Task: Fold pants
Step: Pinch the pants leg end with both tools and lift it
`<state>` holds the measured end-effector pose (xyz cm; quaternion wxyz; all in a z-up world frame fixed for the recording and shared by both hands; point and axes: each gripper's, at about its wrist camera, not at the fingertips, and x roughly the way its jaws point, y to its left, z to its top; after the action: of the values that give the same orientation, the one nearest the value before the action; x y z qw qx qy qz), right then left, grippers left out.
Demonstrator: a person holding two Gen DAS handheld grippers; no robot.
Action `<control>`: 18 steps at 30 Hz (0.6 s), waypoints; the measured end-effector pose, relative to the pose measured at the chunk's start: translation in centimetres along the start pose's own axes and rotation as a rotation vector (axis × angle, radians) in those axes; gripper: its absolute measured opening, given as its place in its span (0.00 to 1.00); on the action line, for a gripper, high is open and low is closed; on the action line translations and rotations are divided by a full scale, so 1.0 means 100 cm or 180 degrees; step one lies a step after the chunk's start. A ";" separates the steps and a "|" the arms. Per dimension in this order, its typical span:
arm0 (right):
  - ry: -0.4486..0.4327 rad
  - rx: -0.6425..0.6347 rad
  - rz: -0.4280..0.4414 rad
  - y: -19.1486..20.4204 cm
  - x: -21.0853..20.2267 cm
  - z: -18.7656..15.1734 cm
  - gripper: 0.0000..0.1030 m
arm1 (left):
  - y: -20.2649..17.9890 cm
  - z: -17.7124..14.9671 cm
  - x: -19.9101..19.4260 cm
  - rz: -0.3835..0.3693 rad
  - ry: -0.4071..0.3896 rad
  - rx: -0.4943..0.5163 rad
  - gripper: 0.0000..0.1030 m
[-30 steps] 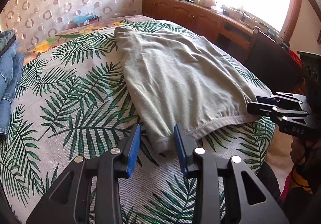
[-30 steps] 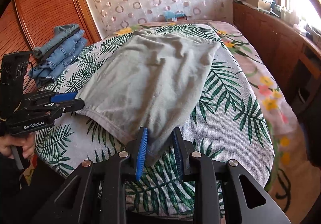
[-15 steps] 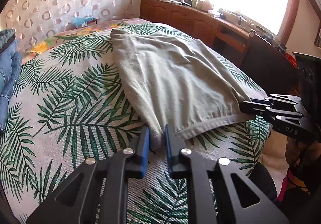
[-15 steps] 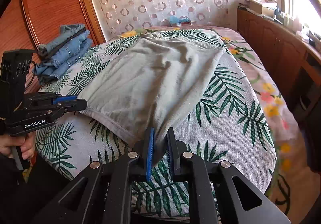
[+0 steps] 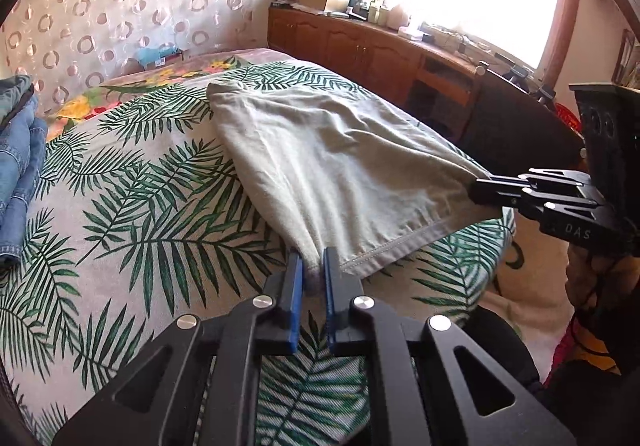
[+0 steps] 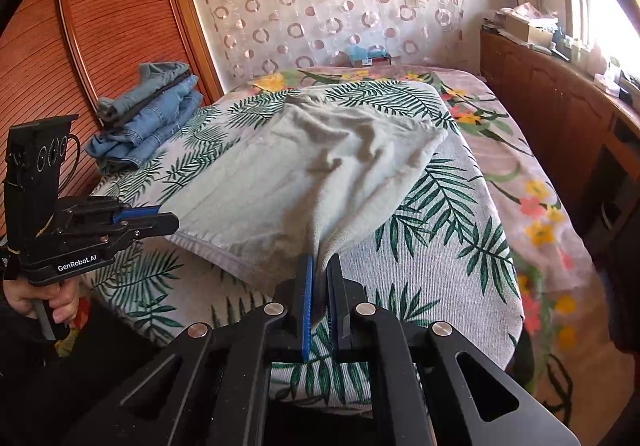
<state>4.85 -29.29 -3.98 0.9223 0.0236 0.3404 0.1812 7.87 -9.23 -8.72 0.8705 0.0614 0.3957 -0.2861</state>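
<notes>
Pale grey-green pants (image 5: 340, 166) lie across a bed cover printed with palm leaves (image 5: 140, 226). My left gripper (image 5: 313, 262) is shut on the near left corner of their hemmed edge, its blue pads pinching a bunch of cloth. On the right of that view, my right gripper (image 5: 474, 191) grips the other corner. In the right wrist view, my right gripper (image 6: 322, 266) is closing tight on a gathered corner of the pants (image 6: 288, 182). My left gripper (image 6: 168, 220) holds the far corner, with a hand under it. The near edge hangs lifted between them.
Folded blue jeans (image 6: 152, 118) are stacked at the bed's left side, by a wooden wardrobe (image 6: 100, 26). A long wooden cabinet (image 5: 360, 42) with clutter runs under the bright window. A dark chair (image 5: 520, 126) stands by the bed's right edge. A blue box (image 6: 368, 54) lies at the headboard.
Both grippers went from open around the pants' near corners to shut on them. They then rose a little, lifting the near edge off the cover.
</notes>
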 end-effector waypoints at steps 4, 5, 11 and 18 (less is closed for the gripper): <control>-0.0008 -0.0003 0.0023 0.002 -0.015 -0.004 0.06 | -0.007 -0.003 -0.010 -0.0006 -0.0017 0.0034 0.10; -0.0010 -0.0013 0.0025 0.003 -0.018 -0.004 0.06 | -0.008 -0.004 -0.012 -0.0010 -0.0027 0.0040 0.10; -0.0035 -0.0049 0.0041 0.004 -0.035 0.000 0.06 | -0.015 0.000 -0.032 -0.0035 -0.0112 0.0040 0.10; -0.0159 -0.0181 0.0026 0.007 -0.043 0.013 0.06 | -0.012 0.015 -0.043 0.0040 -0.0268 0.0079 0.10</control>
<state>2.43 -30.07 -0.17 0.9301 0.0033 0.3119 0.1939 5.96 -8.80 -4.40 0.8874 0.0626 0.3548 -0.2877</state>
